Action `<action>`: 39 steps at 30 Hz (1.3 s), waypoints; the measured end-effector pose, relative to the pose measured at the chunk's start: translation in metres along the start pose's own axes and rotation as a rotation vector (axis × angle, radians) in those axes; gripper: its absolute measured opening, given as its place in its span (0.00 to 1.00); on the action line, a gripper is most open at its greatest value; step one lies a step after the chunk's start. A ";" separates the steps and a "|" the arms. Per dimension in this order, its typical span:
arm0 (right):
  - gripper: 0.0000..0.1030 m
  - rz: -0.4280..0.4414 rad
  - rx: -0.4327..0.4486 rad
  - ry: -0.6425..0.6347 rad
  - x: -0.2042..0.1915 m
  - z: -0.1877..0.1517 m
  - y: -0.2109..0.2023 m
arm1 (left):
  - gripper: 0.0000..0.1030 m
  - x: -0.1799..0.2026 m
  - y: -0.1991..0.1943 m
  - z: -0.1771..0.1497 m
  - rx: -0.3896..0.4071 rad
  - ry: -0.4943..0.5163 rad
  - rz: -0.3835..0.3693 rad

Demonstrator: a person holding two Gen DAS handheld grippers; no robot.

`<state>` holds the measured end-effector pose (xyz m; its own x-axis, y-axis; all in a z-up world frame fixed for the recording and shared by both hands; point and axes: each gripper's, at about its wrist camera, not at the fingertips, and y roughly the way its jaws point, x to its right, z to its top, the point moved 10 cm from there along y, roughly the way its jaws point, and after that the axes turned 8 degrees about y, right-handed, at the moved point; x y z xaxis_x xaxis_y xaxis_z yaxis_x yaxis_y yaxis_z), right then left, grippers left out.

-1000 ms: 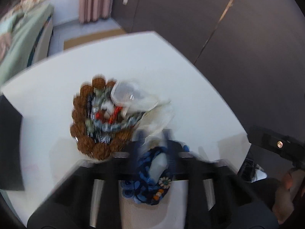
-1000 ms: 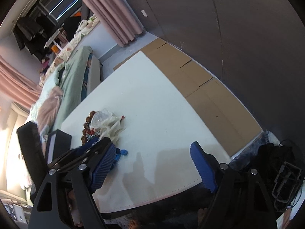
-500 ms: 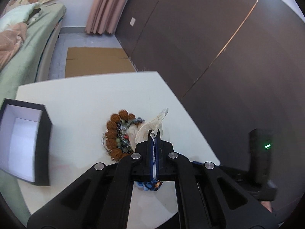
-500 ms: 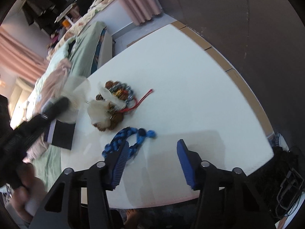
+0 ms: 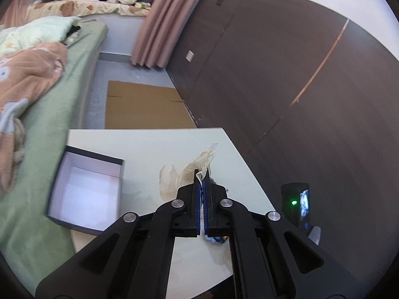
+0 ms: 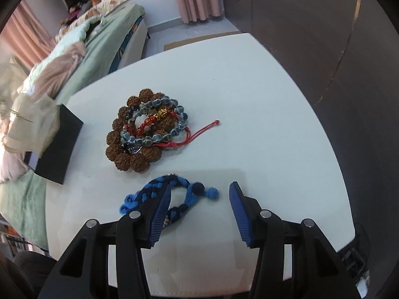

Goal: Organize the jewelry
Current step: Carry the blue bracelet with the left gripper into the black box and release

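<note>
1. We see a white bench (image 6: 249, 99) in a bedroom, with a green-covered bed (image 5: 62, 104) along one side, a dark panelled wall (image 5: 274, 74) on the other, pink curtains (image 5: 162, 25), and flattened cardboard (image 5: 144, 109) on the floor.
2. An open black box (image 5: 84, 189) with a white inside sits at the bench edge nearest the bed.
3. The left claw (image 5: 201, 174) is pressed closed on a thin, translucent plastic bag (image 5: 199, 164), which is lifted above the bench.
4. The right claw (image 6: 199, 196) is spread wide and empty, low over a blue braided bracelet (image 6: 179, 194); its left finger covers part of the braid.
5. Just beyond lies a heap of jewelry: a brown seed-bead bracelet (image 6: 129, 159), grey-blue beads (image 6: 159, 137) and a red cord (image 6: 199, 132).
</note>
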<state>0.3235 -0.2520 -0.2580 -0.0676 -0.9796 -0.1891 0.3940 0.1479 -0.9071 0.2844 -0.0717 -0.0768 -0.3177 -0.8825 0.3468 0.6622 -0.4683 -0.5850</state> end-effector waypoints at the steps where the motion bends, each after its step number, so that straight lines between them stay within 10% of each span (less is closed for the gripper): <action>1: 0.33 -0.015 -0.010 -0.021 -0.003 -0.001 0.003 | 0.03 -0.005 -0.004 0.002 0.010 -0.006 0.008; 4: 0.11 -0.033 -0.012 -0.054 -0.008 -0.001 0.004 | 0.03 -0.022 -0.017 0.008 0.032 -0.026 0.026; 16: 0.10 0.121 0.152 -0.102 -0.072 0.018 -0.064 | 0.03 -0.069 -0.034 0.008 0.031 -0.092 0.078; 20: 0.11 0.152 0.187 -0.121 -0.091 0.026 -0.084 | 0.75 -0.088 -0.032 0.003 0.025 -0.105 0.135; 33: 0.12 0.357 0.231 -0.181 -0.208 0.044 -0.124 | 0.95 -0.143 -0.078 -0.001 0.058 -0.172 0.238; 35: 0.15 0.421 0.210 -0.191 -0.226 0.045 -0.127 | 0.95 -0.148 -0.078 -0.003 0.051 -0.185 0.244; 38: 0.73 0.419 0.238 -0.200 -0.230 0.050 -0.134 | 0.95 -0.152 -0.078 -0.005 0.044 -0.203 0.245; 39: 0.74 0.405 0.267 -0.212 -0.226 0.053 -0.140 | 0.95 -0.152 -0.079 -0.005 0.047 -0.205 0.244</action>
<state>0.3319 -0.0580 -0.0684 0.3143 -0.8612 -0.3994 0.5720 0.5076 -0.6443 0.2770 0.0989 -0.0864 -0.0060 -0.9391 0.3436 0.7339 -0.2375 -0.6364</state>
